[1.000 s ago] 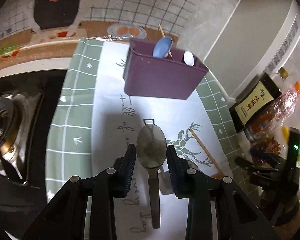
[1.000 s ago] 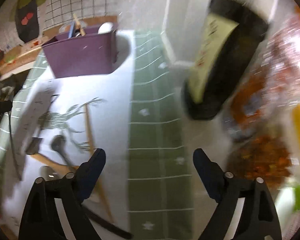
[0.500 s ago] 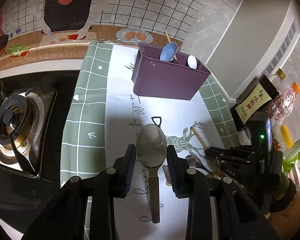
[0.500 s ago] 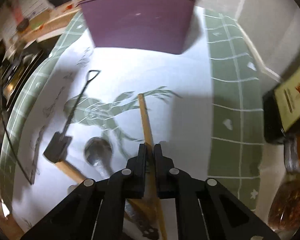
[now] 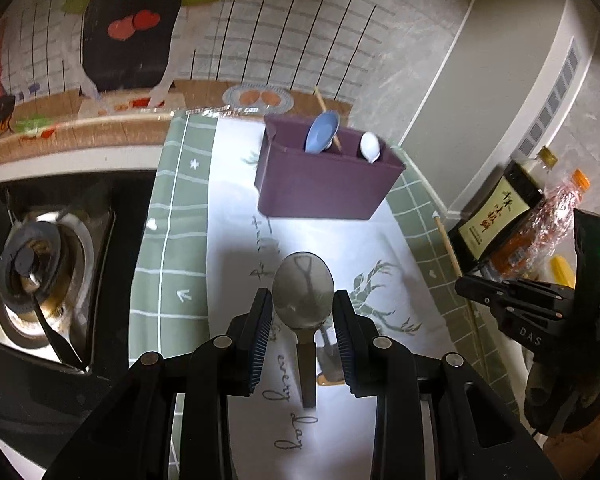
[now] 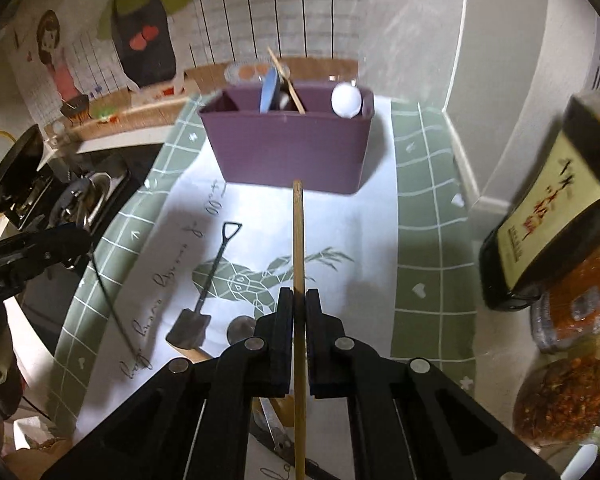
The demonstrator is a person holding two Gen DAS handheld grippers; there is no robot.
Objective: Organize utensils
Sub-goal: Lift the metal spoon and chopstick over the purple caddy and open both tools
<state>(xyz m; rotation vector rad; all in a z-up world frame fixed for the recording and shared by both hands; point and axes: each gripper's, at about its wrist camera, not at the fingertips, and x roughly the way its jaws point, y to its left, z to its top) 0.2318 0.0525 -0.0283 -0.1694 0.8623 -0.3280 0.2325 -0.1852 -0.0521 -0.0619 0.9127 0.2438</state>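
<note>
The right claw [image 6: 299, 312] is pinching a wooden chopstick [image 6: 298, 240] tight and holding it up over the bench [image 6: 420, 240]. The left claw [image 5: 303, 320] is squeezing a metal spoon [image 5: 303, 294] by its bowl. Both should go into the purple box [image 6: 288, 152]. It is best going slowly, tipping the stick up, and dropping it beside the other stick.
</note>
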